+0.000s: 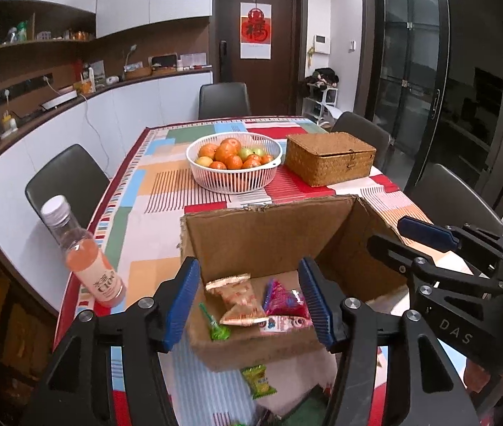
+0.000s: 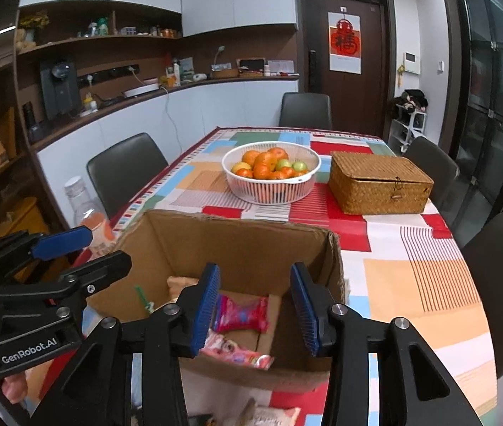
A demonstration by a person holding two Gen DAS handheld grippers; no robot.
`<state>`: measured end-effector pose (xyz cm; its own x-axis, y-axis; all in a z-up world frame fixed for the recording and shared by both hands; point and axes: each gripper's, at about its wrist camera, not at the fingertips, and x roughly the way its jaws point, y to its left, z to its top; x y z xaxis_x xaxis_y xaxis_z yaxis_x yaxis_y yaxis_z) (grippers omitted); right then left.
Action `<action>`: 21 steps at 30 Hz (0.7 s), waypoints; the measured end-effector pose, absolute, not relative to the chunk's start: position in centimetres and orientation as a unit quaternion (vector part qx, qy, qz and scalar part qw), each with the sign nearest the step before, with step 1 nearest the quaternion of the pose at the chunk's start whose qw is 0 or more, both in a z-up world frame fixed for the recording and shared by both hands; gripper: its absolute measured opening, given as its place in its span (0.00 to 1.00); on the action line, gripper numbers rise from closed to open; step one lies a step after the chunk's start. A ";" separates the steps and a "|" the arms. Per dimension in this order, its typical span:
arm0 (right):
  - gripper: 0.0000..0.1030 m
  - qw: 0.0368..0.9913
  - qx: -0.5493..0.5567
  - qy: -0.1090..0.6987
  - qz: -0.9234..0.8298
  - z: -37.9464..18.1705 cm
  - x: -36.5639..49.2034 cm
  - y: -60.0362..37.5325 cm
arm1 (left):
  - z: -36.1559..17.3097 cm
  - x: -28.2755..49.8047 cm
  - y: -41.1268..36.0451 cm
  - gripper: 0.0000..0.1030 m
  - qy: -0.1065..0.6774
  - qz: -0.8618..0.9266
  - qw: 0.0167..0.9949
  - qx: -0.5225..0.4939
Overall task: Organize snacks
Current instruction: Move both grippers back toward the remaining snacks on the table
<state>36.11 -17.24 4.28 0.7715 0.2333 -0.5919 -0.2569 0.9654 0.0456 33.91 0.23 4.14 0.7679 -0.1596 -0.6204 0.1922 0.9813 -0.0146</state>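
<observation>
Left wrist view: the left gripper (image 1: pixel 249 301) hangs over the open box (image 1: pixel 265 234) — jaws apart, nothing between them. Snacks (image 1: pixel 241 300) lie on the box floor; one green packet (image 1: pixel 258 380) sits on the table (image 1: pixel 152 213) just outside it. The right gripper (image 2: pixel 255 307) is also parted and empty — above a pink packet (image 2: pixel 241 314) in the box.
</observation>
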 end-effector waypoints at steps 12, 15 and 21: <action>0.41 0.931 -0.021 0.323 0.169 3.0 30.7 -15.8 | 3.6 26.7 2.4 0.58 0.319 -0.075 0.945 0.013; 0.41 0.929 -0.030 0.327 0.174 2.4 29.4 -15.4 | 2.9 25.1 2.8 0.58 0.322 -0.070 0.944 0.007; 0.41 0.922 -0.031 0.343 0.180 0.8 27.3 -15.2 | 0.9 22.1 3.7 0.58 0.337 -0.059 0.939 -0.005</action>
